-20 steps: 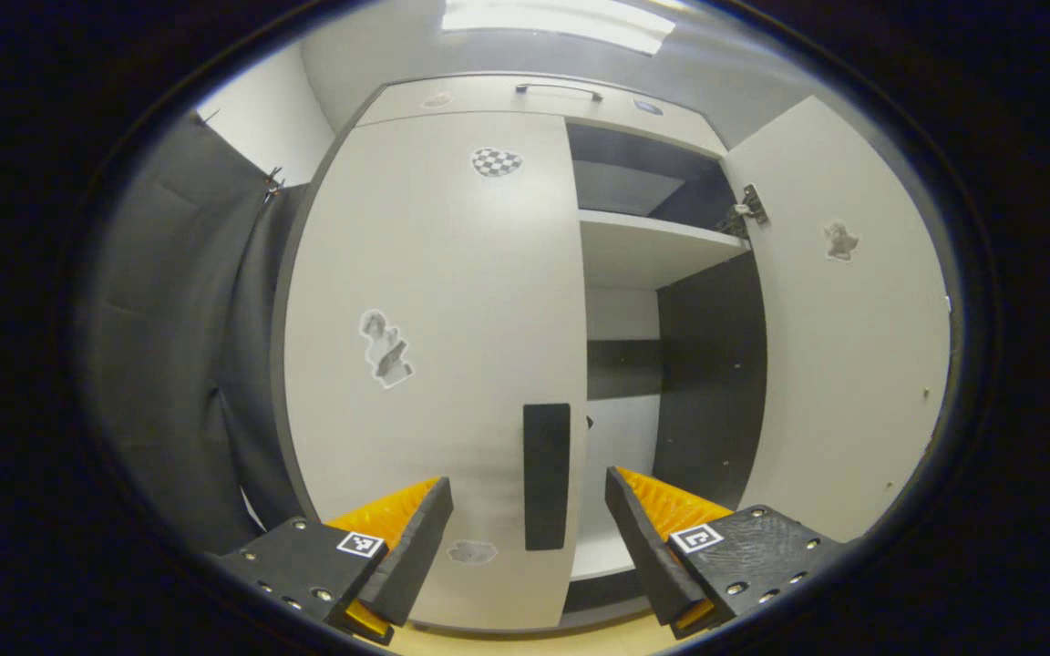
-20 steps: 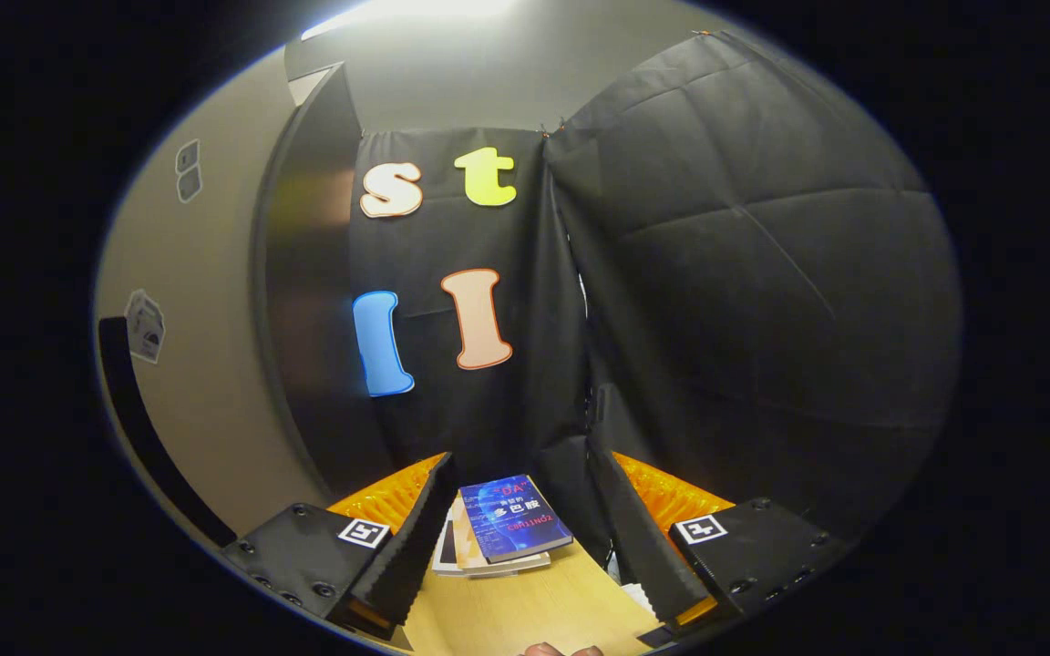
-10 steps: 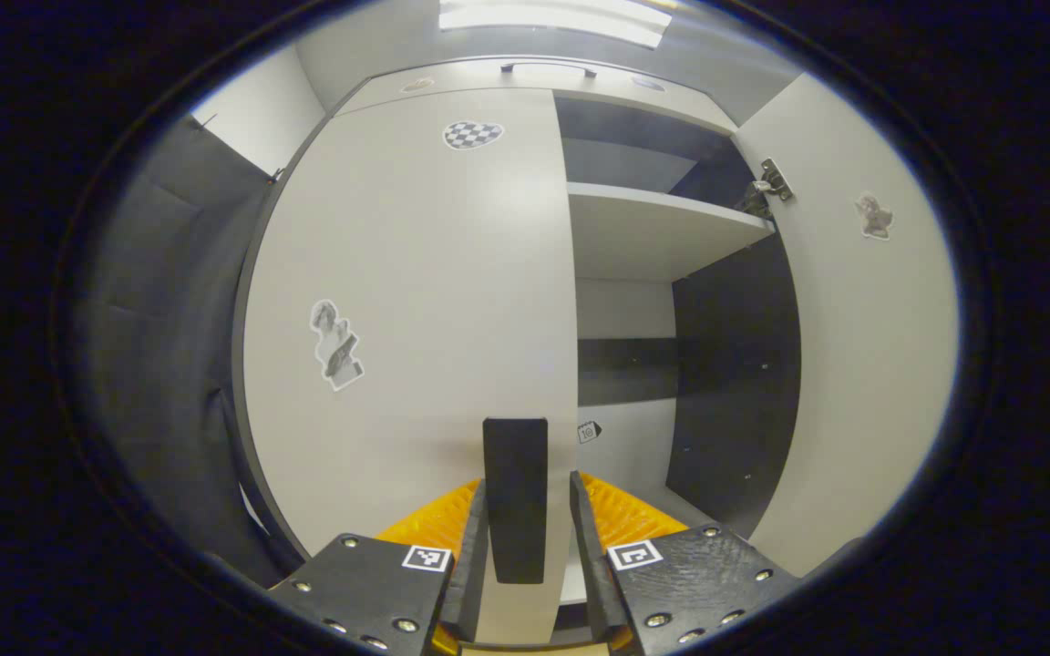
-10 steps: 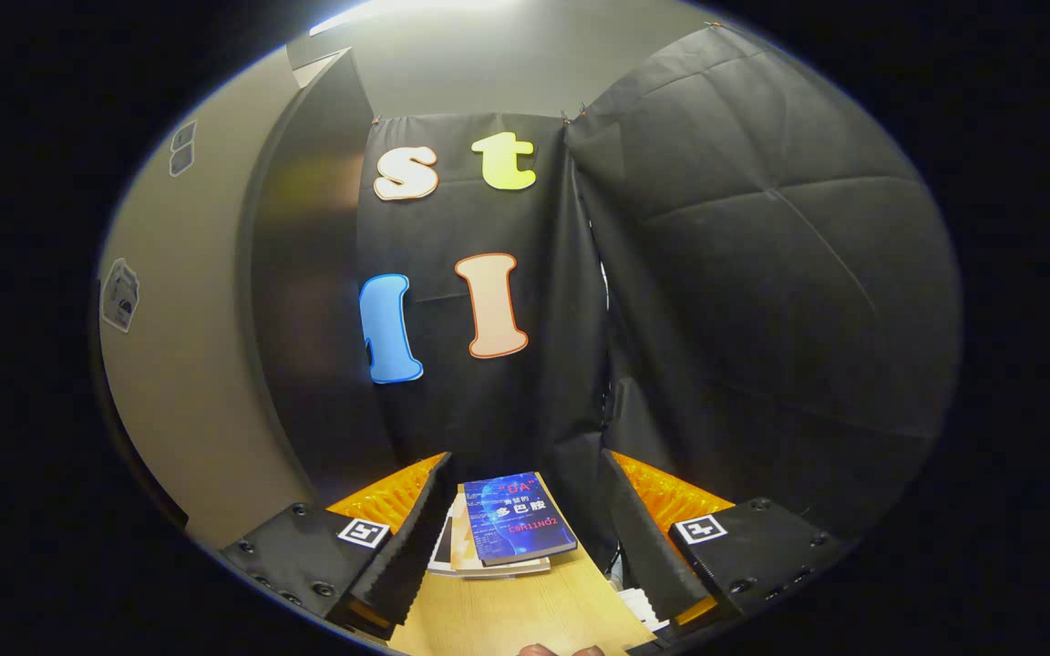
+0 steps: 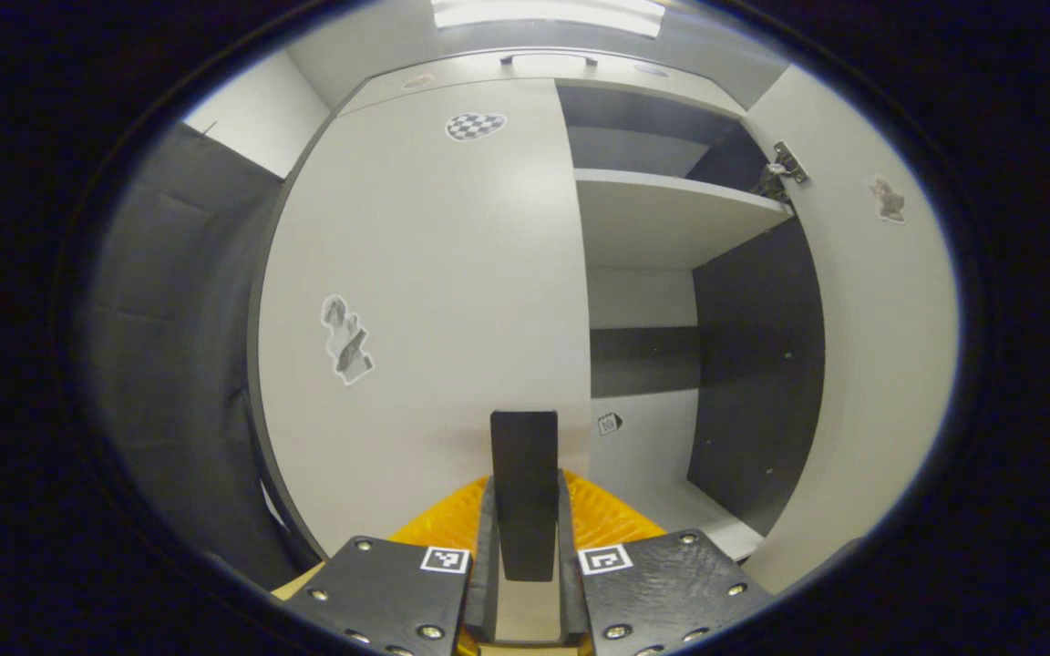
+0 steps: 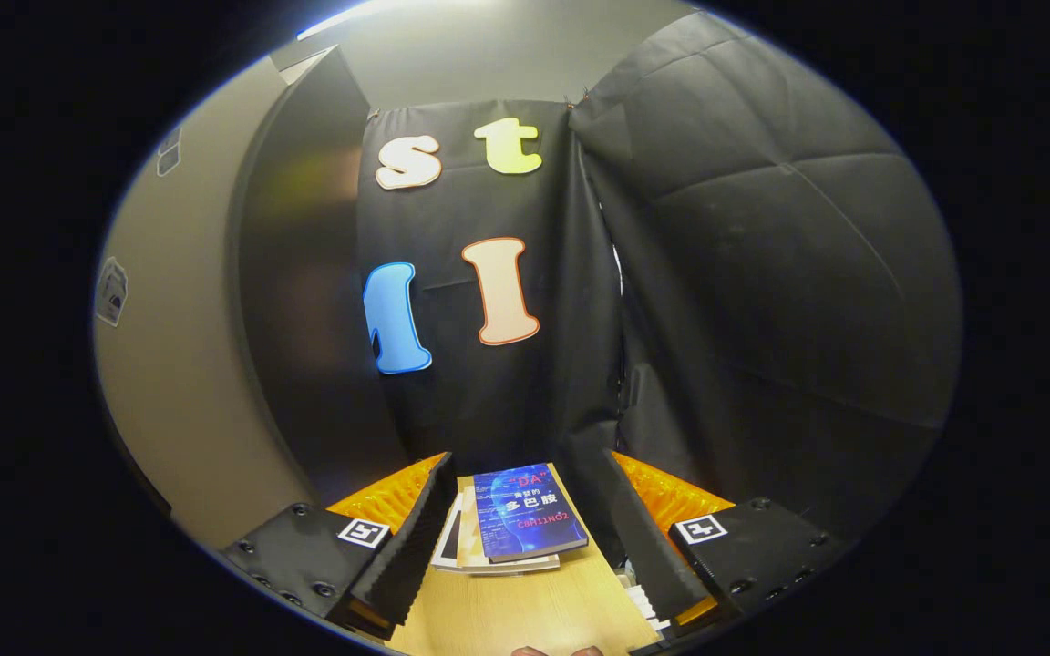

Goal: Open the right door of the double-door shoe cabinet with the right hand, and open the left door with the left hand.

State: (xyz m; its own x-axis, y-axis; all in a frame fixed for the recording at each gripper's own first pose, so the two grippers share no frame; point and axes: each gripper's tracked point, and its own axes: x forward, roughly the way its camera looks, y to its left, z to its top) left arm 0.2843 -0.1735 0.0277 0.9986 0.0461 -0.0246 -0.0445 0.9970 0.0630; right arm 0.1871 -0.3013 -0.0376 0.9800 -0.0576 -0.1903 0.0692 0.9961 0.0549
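Left gripper [image 5: 525, 583]: its two fingers were pressed against either side of the dark handle [image 5: 525, 492], clamped on it.
Handle: an upright dark bar on the left door [image 5: 425, 301], near that door's inner edge, sitting between the fingers and rising above their tips.
Left door: flat across the cabinet front, with stickers on its face.
Right door [image 5: 871, 364]: swung wide, its inner face turned to the left gripper view, a hinge [image 5: 780, 173] at its top.
Cabinet interior: a pale shelf [image 5: 671, 210] and a dark side panel were exposed.
Right gripper [image 6: 525, 538]: fingers spread apart, nothing between them, pointing at a stack of books [image 6: 511, 524] on a wooden surface [image 6: 525, 610].
Right door in the right gripper view [image 6: 179, 364]: at the left edge, well apart from those fingers.
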